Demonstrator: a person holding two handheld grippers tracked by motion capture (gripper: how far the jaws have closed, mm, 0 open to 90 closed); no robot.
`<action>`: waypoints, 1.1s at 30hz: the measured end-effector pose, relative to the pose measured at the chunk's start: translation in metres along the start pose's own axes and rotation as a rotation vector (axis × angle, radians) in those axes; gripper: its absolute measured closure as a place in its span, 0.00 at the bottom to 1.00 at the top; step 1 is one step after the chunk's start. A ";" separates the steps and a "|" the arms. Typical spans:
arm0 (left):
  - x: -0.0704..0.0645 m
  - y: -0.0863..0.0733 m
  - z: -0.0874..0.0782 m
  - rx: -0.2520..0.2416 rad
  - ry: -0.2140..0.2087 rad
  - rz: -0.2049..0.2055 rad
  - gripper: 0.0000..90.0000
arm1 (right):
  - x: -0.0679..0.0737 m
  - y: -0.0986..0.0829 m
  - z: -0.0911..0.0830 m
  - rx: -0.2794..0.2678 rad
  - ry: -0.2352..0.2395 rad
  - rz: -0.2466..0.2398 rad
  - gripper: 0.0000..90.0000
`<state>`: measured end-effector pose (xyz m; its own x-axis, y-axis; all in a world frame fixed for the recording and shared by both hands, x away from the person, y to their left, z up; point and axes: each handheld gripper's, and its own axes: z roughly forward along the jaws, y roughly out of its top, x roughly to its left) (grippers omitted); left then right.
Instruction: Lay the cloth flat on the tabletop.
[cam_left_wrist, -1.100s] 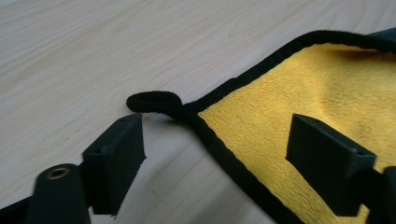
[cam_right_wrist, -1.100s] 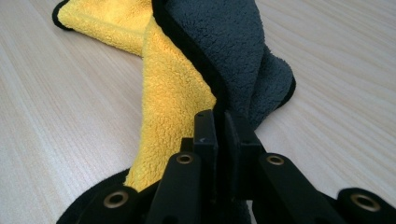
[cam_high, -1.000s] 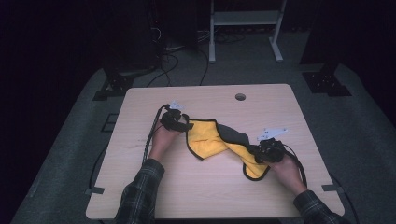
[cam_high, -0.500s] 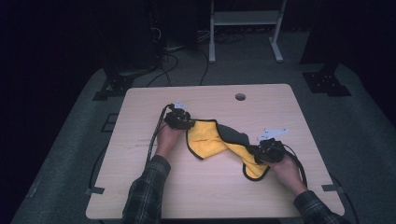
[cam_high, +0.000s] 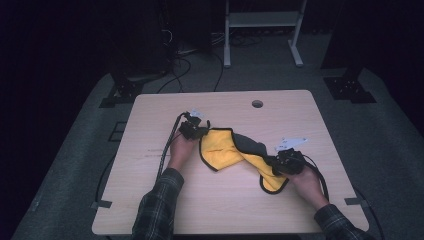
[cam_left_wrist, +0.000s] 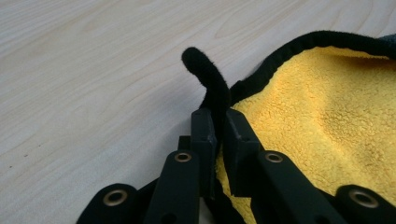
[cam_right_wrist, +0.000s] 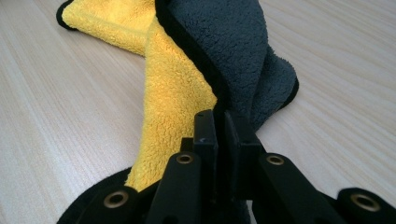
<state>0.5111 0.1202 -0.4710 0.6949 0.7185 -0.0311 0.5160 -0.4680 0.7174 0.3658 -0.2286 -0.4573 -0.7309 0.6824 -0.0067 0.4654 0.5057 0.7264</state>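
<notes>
Yellow cloth (cam_high: 226, 150) with black edging and a grey reverse side, lay twisted across the middle of the wooden tabletop (cam_high: 150, 200), stretched between both claws. Yellow face up at the left end, grey side (cam_high: 250, 145) folded over near the middle, yellow again at the lower right end. Left claw (cam_high: 199, 131) clenched on the black hem at the cloth's upper left corner; seen in the left gripper view pinching that hem (cam_left_wrist: 215, 100), with a loop of edging curling up past the jaws and yellow pile (cam_left_wrist: 327, 121) spreading to the right. Right claw (cam_high: 278, 165) clenched on the cloth's lower right part; seen in the right gripper view gripping the seam (cam_right_wrist: 219, 100) where yellow and grey met. Plaid sleeves (cam_high: 155, 210) entered from the bottom edge. Round hole (cam_high: 257, 104) sat near the tabletop's far edge, well apart from the cloth
</notes>
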 end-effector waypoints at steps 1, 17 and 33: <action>-0.001 0.000 -0.001 0.006 0.002 0.004 0.92 | 0.000 0.000 0.000 0.000 0.000 0.000 0.92; 0.007 -0.023 -0.052 -0.138 -0.043 -0.045 0.94 | -0.007 0.011 -0.024 -0.098 -0.008 0.026 0.93; 0.008 -0.018 -0.133 -0.278 -0.028 -0.012 0.94 | -0.034 0.035 -0.066 -0.262 -0.058 0.074 0.93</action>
<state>0.4403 0.2026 -0.3915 0.7048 0.7071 -0.0573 0.3702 -0.2977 0.8799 0.3737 -0.2689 -0.3860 -0.6663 0.7454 0.0196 0.3667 0.3046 0.8791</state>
